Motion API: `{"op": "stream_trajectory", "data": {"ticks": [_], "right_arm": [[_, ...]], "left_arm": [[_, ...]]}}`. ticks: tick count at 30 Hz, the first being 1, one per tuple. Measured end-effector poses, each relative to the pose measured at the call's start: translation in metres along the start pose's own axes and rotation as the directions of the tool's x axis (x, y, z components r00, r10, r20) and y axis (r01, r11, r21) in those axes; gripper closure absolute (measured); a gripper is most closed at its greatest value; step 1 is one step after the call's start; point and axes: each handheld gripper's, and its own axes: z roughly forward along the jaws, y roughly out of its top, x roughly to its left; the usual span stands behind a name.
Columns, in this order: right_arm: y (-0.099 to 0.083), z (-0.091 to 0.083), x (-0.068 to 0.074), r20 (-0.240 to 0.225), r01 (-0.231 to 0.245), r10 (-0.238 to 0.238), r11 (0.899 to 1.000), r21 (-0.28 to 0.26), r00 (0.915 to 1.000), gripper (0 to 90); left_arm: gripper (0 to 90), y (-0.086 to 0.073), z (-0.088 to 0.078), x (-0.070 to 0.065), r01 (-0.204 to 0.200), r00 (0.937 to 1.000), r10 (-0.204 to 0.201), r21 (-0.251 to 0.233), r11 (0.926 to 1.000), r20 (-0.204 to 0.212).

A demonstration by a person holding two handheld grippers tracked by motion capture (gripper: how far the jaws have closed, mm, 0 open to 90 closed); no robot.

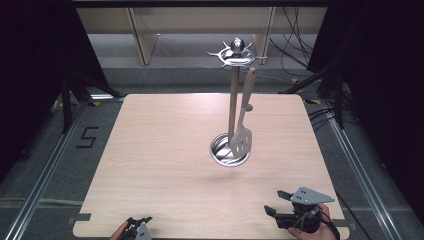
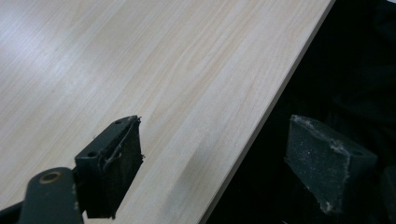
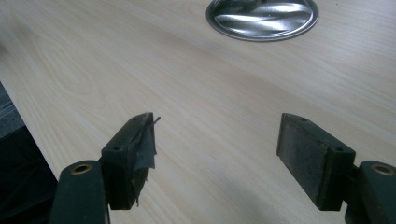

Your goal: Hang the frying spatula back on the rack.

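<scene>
A tall metal stand sits on its round shiny base right of the middle of the wooden table. A spatula hangs from its top. The left gripper at the bottom edge and the right gripper at the lower right both have jaws wide apart, holding nothing.

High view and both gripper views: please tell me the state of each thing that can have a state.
Slotted spatula: hanging upright from the rack.
Utensil rack: standing upright, one hook used.
Left tongs: open, holding nothing, at the table edge.
Right tongs: open, holding nothing, above the table.
</scene>
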Motion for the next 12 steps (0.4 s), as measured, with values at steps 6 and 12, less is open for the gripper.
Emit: {"op": "stream_trajectory", "data": {"ticks": [6, 12], "right_arm": [[-0.0035, -0.0019, -0.0002, 0.005, -0.019, 0.019, 1.000, -0.012, 0.9998, 29.0], [-0.0054, -0.0030, -0.0018, 0.011, -0.018, 0.018, 1.000, -0.015, 0.9998, 29.0]], "left_arm": [[17.8, -0.0003, 0.0002, 0.0000, -0.006, 1.0000, 0.005, -0.008, 1.0000, -0.005], [17.9, 0.0002, -0.0001, -0.0001, -0.003, 1.0000, 0.003, -0.002, 1.0000, 0.001]]}}
